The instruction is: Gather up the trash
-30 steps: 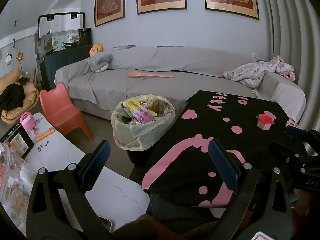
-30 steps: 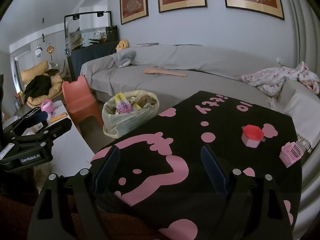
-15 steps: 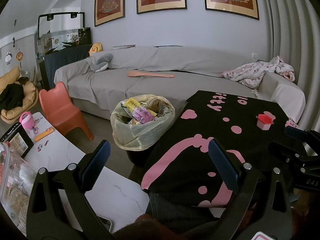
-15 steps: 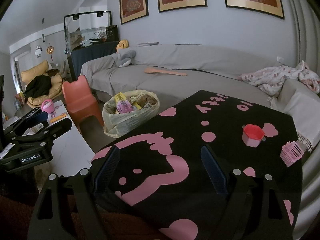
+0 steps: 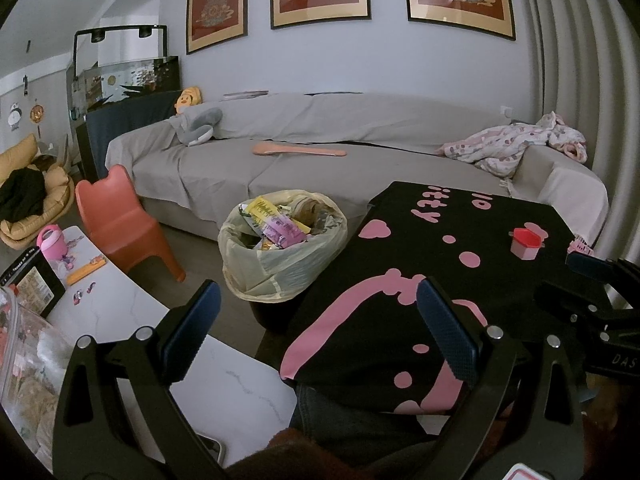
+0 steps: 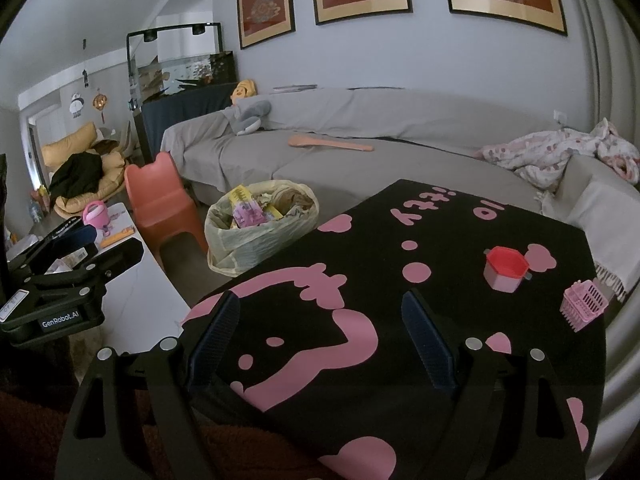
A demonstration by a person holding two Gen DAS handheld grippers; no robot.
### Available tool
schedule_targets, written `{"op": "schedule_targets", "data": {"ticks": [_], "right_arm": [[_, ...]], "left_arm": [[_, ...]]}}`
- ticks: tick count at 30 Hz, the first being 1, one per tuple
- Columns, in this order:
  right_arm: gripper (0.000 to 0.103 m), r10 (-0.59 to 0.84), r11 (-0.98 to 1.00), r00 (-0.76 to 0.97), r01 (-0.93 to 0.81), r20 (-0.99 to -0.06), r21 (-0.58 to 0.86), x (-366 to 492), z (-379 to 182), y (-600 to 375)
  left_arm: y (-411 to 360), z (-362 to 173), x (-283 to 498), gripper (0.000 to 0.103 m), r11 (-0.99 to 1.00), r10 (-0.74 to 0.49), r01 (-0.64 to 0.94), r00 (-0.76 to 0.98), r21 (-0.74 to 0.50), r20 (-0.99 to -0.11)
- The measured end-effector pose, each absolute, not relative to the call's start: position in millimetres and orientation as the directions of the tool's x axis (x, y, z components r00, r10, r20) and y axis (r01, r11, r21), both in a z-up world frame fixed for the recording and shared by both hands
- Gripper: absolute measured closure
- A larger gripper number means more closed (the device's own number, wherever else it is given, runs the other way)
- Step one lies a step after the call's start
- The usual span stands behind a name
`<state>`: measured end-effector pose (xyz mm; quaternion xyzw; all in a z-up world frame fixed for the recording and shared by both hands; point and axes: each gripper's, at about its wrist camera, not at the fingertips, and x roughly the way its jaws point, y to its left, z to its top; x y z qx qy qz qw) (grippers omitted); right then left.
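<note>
A bin lined with a yellowish bag (image 5: 280, 256) stands on the floor between the sofa and the black table; it holds yellow and purple wrappers (image 5: 276, 224). It also shows in the right wrist view (image 6: 260, 232). My left gripper (image 5: 316, 320) is open and empty, held above the table's near left corner, well short of the bin. My right gripper (image 6: 320, 332) is open and empty over the black cloth with pink print (image 6: 400, 280).
A red cup (image 6: 504, 268) and a pink basket (image 6: 584, 304) sit on the cloth at the right. A white marble table (image 5: 120, 320) with small items lies left. An orange child's chair (image 5: 120, 220) stands by the grey sofa (image 5: 320, 160).
</note>
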<state>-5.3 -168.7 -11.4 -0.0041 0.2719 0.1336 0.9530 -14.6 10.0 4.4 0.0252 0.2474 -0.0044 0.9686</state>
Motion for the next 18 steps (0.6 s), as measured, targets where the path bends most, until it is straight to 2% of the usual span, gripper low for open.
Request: {"op": "schedule_targets", "data": {"ticks": [18], "right_arm": [[0.023, 0.251, 0.964, 0.813, -0.259, -0.526, 0.060, -10.4, -14.7, -164.1]], "left_arm": [[1.2, 6.1, -16.3, 0.009, 0.994, -0.086, 0.109, 0.869, 0.019, -0.488]]}}
